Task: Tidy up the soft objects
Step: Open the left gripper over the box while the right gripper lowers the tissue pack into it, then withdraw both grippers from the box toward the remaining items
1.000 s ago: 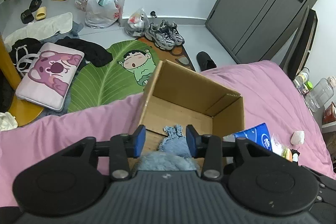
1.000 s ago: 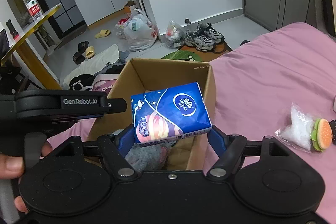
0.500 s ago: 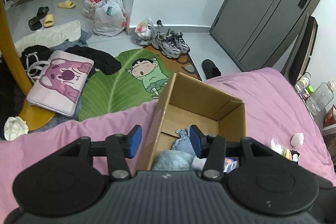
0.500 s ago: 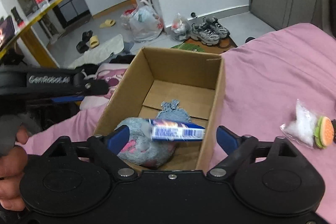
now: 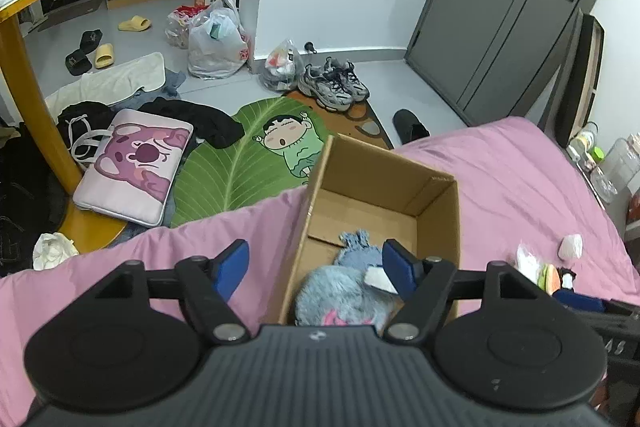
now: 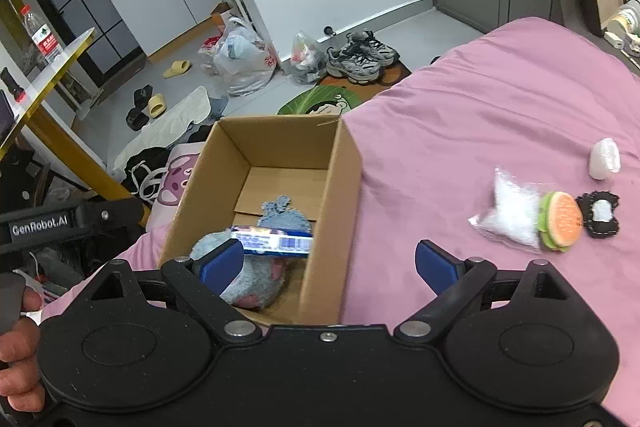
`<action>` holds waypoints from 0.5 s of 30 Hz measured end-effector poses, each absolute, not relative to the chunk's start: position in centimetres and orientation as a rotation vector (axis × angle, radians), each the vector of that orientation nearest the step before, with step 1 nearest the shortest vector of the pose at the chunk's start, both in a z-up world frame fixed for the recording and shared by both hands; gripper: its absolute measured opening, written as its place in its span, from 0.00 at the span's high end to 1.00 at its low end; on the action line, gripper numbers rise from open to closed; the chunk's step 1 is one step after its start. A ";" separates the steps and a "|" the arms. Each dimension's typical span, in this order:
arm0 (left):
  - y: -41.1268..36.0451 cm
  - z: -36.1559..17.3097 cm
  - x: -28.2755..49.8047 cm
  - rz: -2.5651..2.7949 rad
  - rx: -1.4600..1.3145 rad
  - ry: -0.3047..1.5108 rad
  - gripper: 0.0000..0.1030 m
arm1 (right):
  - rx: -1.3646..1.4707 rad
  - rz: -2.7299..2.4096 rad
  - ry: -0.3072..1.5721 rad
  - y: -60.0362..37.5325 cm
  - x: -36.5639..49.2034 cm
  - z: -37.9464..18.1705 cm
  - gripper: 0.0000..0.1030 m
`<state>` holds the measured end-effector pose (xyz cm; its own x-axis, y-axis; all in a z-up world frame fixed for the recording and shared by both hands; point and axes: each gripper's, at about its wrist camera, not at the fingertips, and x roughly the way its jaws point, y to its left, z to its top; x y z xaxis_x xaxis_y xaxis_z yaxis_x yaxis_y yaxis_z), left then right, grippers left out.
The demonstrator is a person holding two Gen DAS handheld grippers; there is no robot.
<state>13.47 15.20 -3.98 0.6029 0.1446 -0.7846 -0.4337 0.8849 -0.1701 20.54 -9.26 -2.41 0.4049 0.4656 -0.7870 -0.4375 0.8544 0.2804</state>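
An open cardboard box [image 5: 436,211] [image 6: 344,187] stands on the pink bed. Inside lie a grey-blue plush [image 5: 340,295] [image 6: 256,279], a blue knitted piece [image 5: 356,247] [image 6: 280,215] and a blue tissue pack [image 6: 272,243] resting on edge on the plush. My left gripper [image 5: 318,267] hovers over the box's near left wall; its jaws are opening and the pads touch nothing. My right gripper [image 6: 328,263] stands open above the box's near right wall, free of the pack. On the bed to the right lie a burger toy [image 6: 560,223], a clear bag [image 6: 508,215] and a white lump [image 6: 604,159].
A black patch [image 6: 600,215] lies beside the burger toy. The left gripper's black body [image 6: 40,227] and a hand [image 6: 20,347] fill the right view's left edge. Beyond the bed: a green leaf rug [image 5: 240,163], a pink cushion [image 5: 136,163], a yellow table leg [image 5: 32,99], shoes [image 5: 332,87].
The tissue pack left my right gripper and dropped into the box onto the plush; the right jaws spread wide. My left jaws opened off the plush, and that gripper rose and drew back.
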 end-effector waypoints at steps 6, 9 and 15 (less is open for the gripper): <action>13.5 -3.3 13.3 0.331 -0.326 0.864 0.29 | 0.083 0.563 0.968 -12.0 21.3 -0.8 0.10; 12.6 -2.9 13.4 0.328 -0.311 0.856 0.29 | 0.103 0.530 0.949 -13.8 21.9 -0.3 0.09; 10.8 -2.8 13.9 0.310 -0.297 0.860 0.29 | 0.150 0.471 0.930 -17.4 22.9 -0.1 0.09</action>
<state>13.86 10.84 -2.76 0.6130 0.1462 -0.7764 -0.3826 0.9148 -0.1298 22.92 -17.37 -0.09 0.5052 0.4522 -0.7351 -0.3249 0.8887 0.3234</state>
